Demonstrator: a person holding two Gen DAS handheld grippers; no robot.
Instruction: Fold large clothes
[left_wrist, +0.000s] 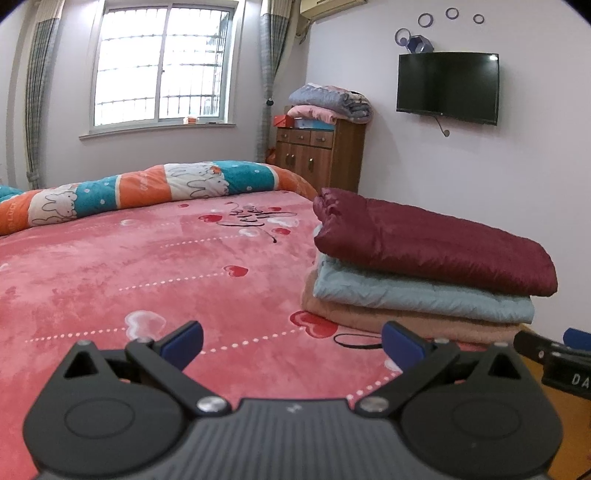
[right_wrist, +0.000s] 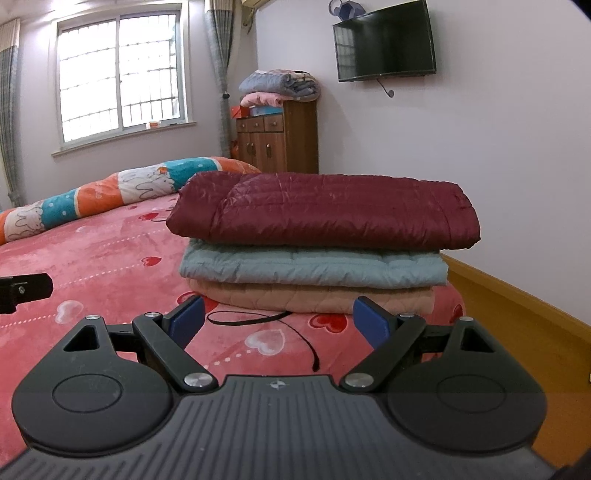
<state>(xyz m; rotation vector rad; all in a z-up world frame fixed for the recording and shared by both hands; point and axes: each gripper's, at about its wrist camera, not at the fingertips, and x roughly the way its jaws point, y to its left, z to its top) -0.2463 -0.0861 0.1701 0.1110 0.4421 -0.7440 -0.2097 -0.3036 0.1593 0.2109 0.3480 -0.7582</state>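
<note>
Both the left claw (left_wrist: 291, 341) and the right claw (right_wrist: 277, 320) hover spread wide and empty just before the folded stack; the maroon quilted jacket (right_wrist: 325, 210) tops it, seemingly finished.

The right gripper (left_wrist: 554, 354) is cut off by the left-wrist view's edge.

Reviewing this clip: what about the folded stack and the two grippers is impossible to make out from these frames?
- Far side of the folded stack: the maroon jacket and the blue and peach pieces under it show only their near edges in both views.
- Right gripper in the left wrist view: cut off by the frame's right edge.
- Left gripper in the right wrist view: cut off at the left edge.
</note>
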